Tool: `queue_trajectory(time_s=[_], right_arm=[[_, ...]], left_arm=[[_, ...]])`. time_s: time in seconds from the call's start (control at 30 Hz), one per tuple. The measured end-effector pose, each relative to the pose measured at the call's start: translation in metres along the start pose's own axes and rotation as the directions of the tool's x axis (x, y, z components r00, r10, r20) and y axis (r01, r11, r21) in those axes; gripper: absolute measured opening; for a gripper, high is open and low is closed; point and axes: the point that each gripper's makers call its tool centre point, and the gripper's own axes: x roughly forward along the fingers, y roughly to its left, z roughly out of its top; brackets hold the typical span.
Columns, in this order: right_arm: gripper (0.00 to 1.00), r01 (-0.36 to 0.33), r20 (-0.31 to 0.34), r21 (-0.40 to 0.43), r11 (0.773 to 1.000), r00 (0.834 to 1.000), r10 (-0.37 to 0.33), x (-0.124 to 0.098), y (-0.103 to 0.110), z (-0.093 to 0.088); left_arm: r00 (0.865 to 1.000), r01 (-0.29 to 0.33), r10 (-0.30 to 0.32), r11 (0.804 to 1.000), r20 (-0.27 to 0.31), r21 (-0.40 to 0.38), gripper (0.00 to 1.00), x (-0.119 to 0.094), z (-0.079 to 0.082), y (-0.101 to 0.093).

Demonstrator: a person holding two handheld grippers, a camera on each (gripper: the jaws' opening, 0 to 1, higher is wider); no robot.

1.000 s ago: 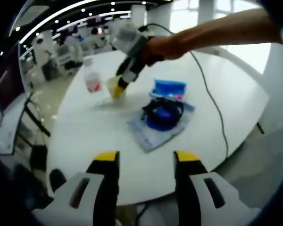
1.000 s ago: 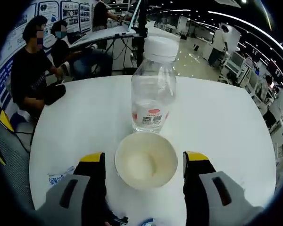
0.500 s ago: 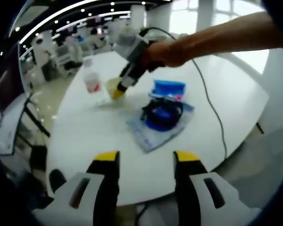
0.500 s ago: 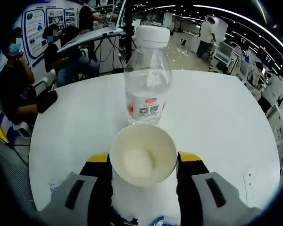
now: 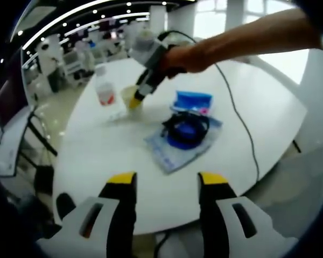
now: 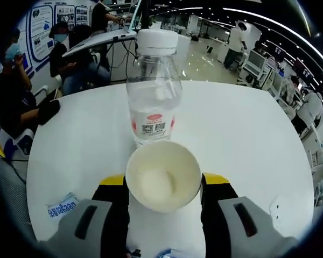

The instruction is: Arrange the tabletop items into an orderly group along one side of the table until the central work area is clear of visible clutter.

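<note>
Right gripper [image 6: 164, 185] clamps the paper cup [image 6: 162, 174] just before the water bottle [image 6: 153, 97], likely to group them, while left gripper [image 5: 167, 183] waits apart above the desk [image 5: 107, 156].

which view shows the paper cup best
The right gripper view: the cup sits close and centred between that gripper's jaws, its open, empty-looking inside visible, just before the bottle. The left gripper view shows the cup small and far, partly hidden by the right gripper.

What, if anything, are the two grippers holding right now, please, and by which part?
The right gripper grips the paper cup by its sides, jaws pressed on opposite walls just below the rim. The left gripper is open and holds nothing.
</note>
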Motion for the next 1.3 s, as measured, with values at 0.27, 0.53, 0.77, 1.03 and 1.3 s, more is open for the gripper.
queue_trajectory(time_s=[0.27, 0.53, 0.77, 1.03, 1.3], right_arm=[[0.53, -0.001, -0.008, -0.015, 1.000, 1.000, 0.001, 0.002, 0.001, 0.002], [0.53, -0.002, -0.011, -0.014, 1.000, 1.000, 0.001, 0.003, -0.001, 0.000], [0.56, -0.005, -0.012, -0.028, 1.000, 1.000, 0.005, 0.002, 0.001, 0.001], [0.59, 0.003, -0.012, -0.042, 0.999, 1.000, -0.003, -0.004, 0.006, 0.001], [0.73, 0.066, 0.057, 0.027, 0.997, 0.996, -0.068, -0.057, -0.005, -0.003]], left_arm=[[1.000, 0.010, -0.009, 1.000, -0.016, 0.012, 0.43, 0.003, -0.003, -0.001], [1.000, 0.018, -0.017, 0.999, -0.018, 0.041, 0.47, 0.004, -0.002, -0.005], [1.000, 0.019, -0.019, 0.999, -0.008, 0.032, 0.47, 0.002, 0.000, -0.005], [1.000, 0.017, -0.017, 0.999, -0.002, 0.032, 0.47, 0.003, 0.001, -0.004], [1.000, 0.027, -0.027, 0.999, 0.015, 0.039, 0.47, 0.000, 0.004, -0.006]])
